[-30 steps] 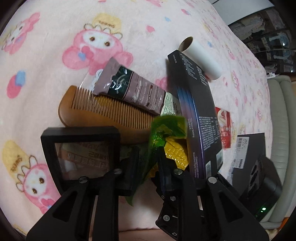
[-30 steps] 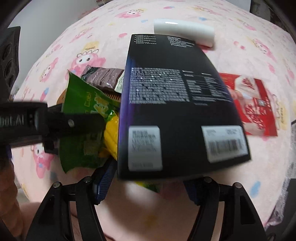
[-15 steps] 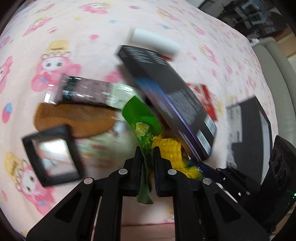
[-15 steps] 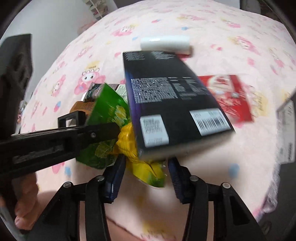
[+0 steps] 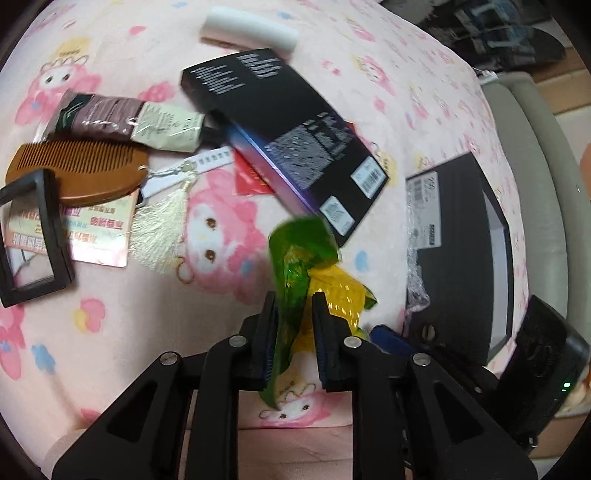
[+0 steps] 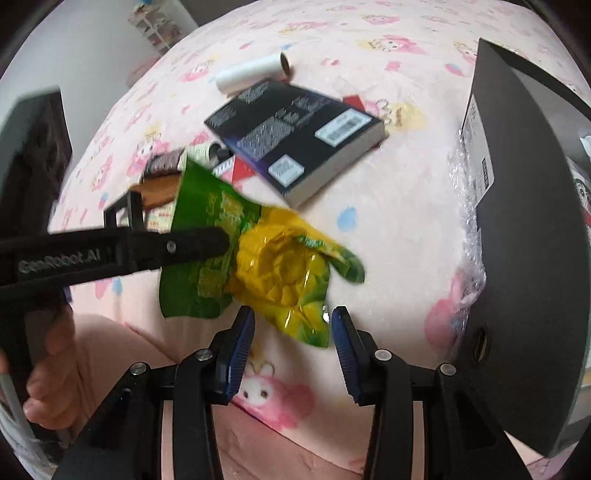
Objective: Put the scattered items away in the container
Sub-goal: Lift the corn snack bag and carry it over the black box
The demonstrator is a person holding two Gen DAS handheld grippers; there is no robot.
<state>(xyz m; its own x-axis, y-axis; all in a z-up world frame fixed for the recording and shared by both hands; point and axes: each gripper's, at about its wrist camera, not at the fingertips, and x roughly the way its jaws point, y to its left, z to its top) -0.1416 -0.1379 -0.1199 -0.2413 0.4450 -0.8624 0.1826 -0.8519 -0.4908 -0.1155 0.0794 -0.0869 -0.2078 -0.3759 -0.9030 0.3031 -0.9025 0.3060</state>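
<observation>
My left gripper [image 5: 294,312] is shut on a green and yellow snack packet [image 5: 301,266] and holds it above the pink blanket. In the right wrist view the packet [image 6: 273,266] hangs in front of my right gripper [image 6: 293,325], which is open and empty. The black box container [image 6: 532,229] stands to the right; it also shows in the left wrist view [image 5: 461,254]. A black book-like box [image 5: 284,136] lies flat on the blanket beyond the packet.
A wooden comb [image 5: 74,173], a brown tube [image 5: 122,120], a black-framed mirror [image 5: 29,236], a cream tassel [image 5: 162,221], a red packet [image 5: 251,177] and a white roll [image 5: 249,31] lie scattered on the blanket. A black device [image 5: 543,365] sits at the right.
My right gripper let go of the black book-like box, which now lies flat on the blanket. My left gripper carried the snack packet to the right, toward the black container.
</observation>
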